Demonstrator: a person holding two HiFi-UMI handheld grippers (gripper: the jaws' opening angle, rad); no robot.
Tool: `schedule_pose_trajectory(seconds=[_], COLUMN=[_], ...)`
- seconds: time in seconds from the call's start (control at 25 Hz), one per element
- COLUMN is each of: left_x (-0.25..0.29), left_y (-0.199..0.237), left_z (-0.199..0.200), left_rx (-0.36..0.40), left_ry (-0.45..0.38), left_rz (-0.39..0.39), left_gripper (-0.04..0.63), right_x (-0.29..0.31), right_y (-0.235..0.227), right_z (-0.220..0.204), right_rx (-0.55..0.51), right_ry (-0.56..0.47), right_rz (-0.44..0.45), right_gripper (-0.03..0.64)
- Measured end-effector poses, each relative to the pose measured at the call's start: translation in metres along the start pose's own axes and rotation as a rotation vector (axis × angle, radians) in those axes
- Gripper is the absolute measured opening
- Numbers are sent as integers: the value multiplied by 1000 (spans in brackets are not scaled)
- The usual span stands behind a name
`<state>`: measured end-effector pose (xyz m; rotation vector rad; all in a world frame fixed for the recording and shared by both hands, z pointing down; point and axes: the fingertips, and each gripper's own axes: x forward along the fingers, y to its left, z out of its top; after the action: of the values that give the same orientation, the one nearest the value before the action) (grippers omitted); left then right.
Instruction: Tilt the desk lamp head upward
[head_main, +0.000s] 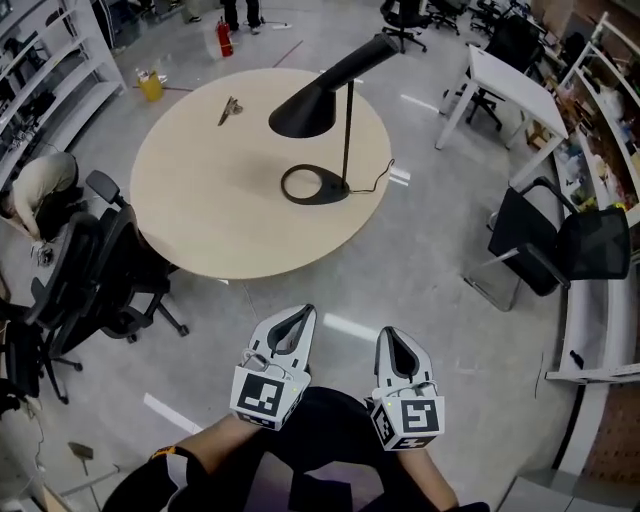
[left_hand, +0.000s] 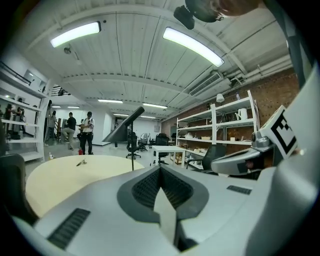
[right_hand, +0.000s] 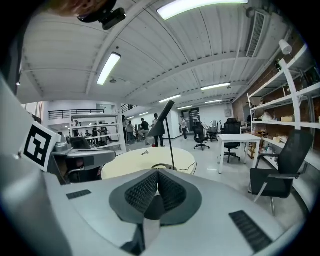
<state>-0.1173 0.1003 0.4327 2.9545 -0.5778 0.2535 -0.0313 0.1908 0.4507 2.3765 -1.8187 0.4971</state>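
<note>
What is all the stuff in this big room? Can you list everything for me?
round pale wooden table: one, beige, middle of the floor
black metal desk lamp with cone head: one, black, on the table's far right part
small metal object: one, grey, near the table's far edge; too small to identify
wheeled office chair: at least one, black, left of the table
white rectangular desk: one, white, upper right
metal-framed chair: at least one, black, right side
red fire extinguisher: one, red, floor beyond the table
yellow container: one, yellow, floor beyond the table
left gripper: one, grey, bottom centre, shut, empty
right gripper: one, grey, beside it, shut, empty
</note>
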Motion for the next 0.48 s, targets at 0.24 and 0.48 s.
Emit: schedule_pose_trajectory(seconds=[0.24,0.48], left_x=[59,100], left_y=[73,137], left_z=[21,28], left_rx=[-30,-56], left_ry=[-17,-20], left_rz=[-29,-36], left_gripper=[46,46], right_x=[89,159], right_y=[0,6], right_z=[44,69], right_rx=[-37,-58], right_ry=[30,31], right_rz=[-28,-37], right_gripper=[16,17])
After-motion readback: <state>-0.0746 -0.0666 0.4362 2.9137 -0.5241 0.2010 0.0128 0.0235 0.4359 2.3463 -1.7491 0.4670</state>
